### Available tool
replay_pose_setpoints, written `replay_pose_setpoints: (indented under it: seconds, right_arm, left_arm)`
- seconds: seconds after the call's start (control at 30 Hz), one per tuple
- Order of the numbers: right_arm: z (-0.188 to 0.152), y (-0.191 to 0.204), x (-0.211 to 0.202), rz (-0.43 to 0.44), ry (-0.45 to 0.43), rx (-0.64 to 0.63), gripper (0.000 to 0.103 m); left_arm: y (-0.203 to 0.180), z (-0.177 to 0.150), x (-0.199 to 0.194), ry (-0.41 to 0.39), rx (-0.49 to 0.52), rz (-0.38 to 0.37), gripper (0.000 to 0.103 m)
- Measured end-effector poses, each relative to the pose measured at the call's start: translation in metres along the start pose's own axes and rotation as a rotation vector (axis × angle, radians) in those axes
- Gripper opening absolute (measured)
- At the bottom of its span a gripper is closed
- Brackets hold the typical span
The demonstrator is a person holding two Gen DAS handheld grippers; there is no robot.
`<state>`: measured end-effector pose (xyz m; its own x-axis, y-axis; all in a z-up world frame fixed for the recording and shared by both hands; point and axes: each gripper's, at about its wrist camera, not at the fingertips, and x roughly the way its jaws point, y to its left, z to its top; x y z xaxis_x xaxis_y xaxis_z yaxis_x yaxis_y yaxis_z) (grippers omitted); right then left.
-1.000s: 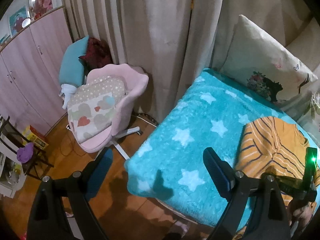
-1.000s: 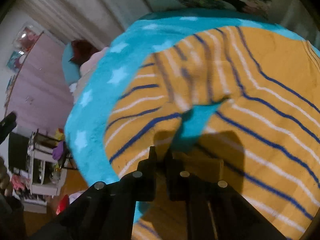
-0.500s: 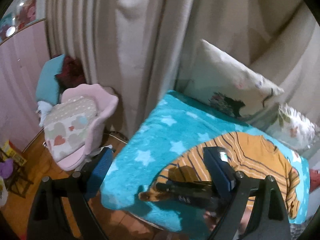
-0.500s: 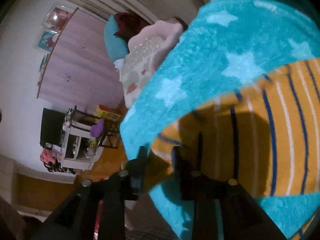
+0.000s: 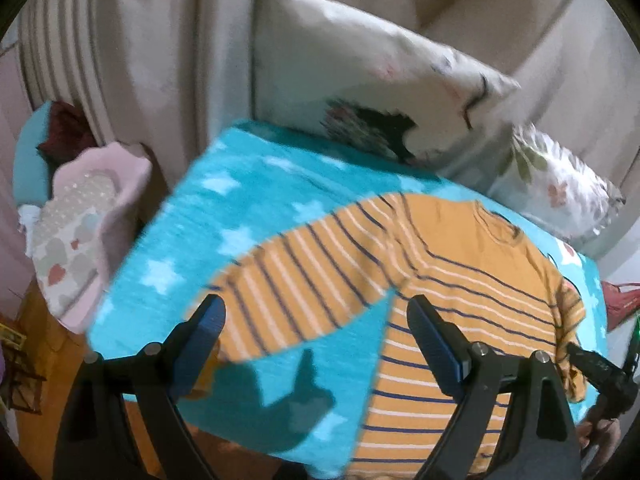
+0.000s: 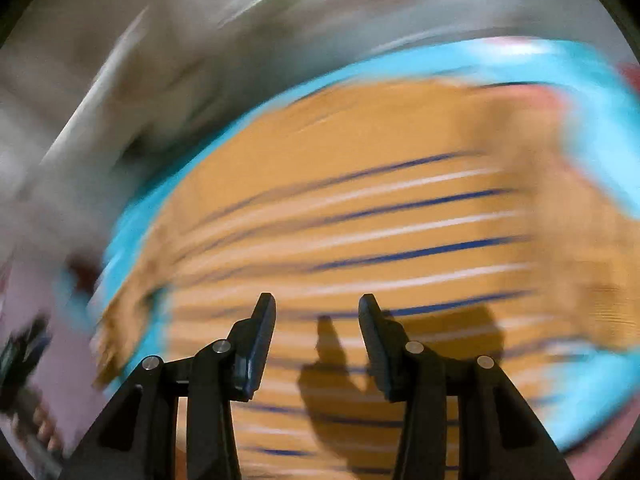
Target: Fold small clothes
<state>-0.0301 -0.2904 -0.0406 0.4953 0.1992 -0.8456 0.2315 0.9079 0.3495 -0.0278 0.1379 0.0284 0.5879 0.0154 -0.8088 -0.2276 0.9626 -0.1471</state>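
Striped orange top spread flat on turquoise star-print blanket, one long sleeve stretched out toward the blanket's left edge, neckline nearest the pillows. Navy and white stripes across body and sleeve. Left gripper poised above the sleeve and lower body, fingers wide apart, nothing between them, shadow cast on the blanket below. Right gripper likewise apart and empty, hanging over the top's striped body, its shadow falling on the fabric; view heavily smeared by motion blur, fine detail lost. Right gripper's dark tip glimpsed at the left view's lower right, close to the top's other sleeve; contact impossible to judge. Two printed pillows propped against beige curtains behind the blanket. Pink chair with a dotted heart-print cushion beside the blanket, wooden floor beneath.
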Motion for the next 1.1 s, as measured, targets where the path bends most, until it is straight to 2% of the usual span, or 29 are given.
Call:
replay_pose_setpoints:
  seconds: [0.03, 0.07, 0.1, 0.2, 0.37, 0.43, 0.47, 0.53, 0.6, 0.7, 0.8, 0.83, 0.93, 0.97, 1.0, 1.1]
  right_arm:
    - [0.004, -0.037, -0.019, -0.116, -0.045, 0.039, 0.047]
    - [0.009, -0.064, -0.03, -0.202, -0.051, 0.049, 0.05]
    - [0.009, -0.081, -0.036, -0.248, -0.048, 0.048, 0.05]
    - [0.004, -0.117, -0.041, -0.262, -0.026, 0.031, 0.05]
    - [-0.002, -0.126, -0.014, -0.277, 0.008, -0.053, 0.05]
    - [-0.005, -0.137, -0.002, -0.306, 0.024, -0.064, 0.027]
    - [-0.004, -0.14, -0.003, -0.291, 0.019, -0.061, 0.001]
    - [-0.002, -0.149, -0.021, -0.247, -0.011, -0.038, 0.001]
    - [0.0, -0.161, -0.041, -0.255, -0.057, -0.019, 0.001]
    - [0.006, -0.195, -0.081, -0.337, -0.137, 0.043, 0.001]
    - [0.008, -0.237, -0.115, -0.431, -0.166, 0.109, 0.001]
    - [0.008, -0.242, -0.122, -0.413, -0.168, 0.106, 0.002]
    - [-0.001, -0.23, -0.13, -0.246, -0.163, 0.047, 0.005]
    - [-0.005, -0.214, -0.12, -0.161, -0.138, 0.007, 0.017]
    - [-0.008, -0.203, -0.11, -0.116, -0.12, -0.021, 0.031]
    - [-0.016, -0.163, -0.069, -0.054, -0.061, -0.135, 0.034]
  left_arm:
    - [-0.011, -0.004, 0.004, 0.019, 0.002, -0.006, 0.092]
    - [-0.018, -0.008, 0.006, 0.034, 0.005, -0.009, 0.092]
    - [-0.028, -0.013, 0.01, 0.051, 0.009, -0.012, 0.092]
    - [-0.054, -0.027, 0.017, 0.091, 0.024, -0.005, 0.092]
    - [-0.085, -0.049, 0.024, 0.155, 0.031, 0.006, 0.092]
    - [-0.094, -0.056, 0.023, 0.16, 0.035, 0.019, 0.092]
    - [-0.098, -0.059, 0.022, 0.159, 0.038, 0.026, 0.092]
    - [-0.106, -0.066, 0.021, 0.154, 0.042, 0.044, 0.092]
    - [-0.111, -0.068, 0.022, 0.157, 0.04, 0.052, 0.092]
    - [-0.119, -0.074, 0.024, 0.163, 0.024, 0.042, 0.092]
    - [-0.132, -0.078, 0.025, 0.153, 0.03, 0.034, 0.092]
    - [-0.138, -0.081, 0.025, 0.151, 0.037, 0.031, 0.092]
    - [-0.157, -0.087, 0.027, 0.157, 0.054, 0.014, 0.092]
    - [-0.162, -0.089, 0.027, 0.162, 0.059, 0.006, 0.092]
    - [-0.169, -0.091, 0.027, 0.166, 0.066, -0.004, 0.092]
    - [-0.187, -0.1, 0.021, 0.164, 0.11, -0.019, 0.092]
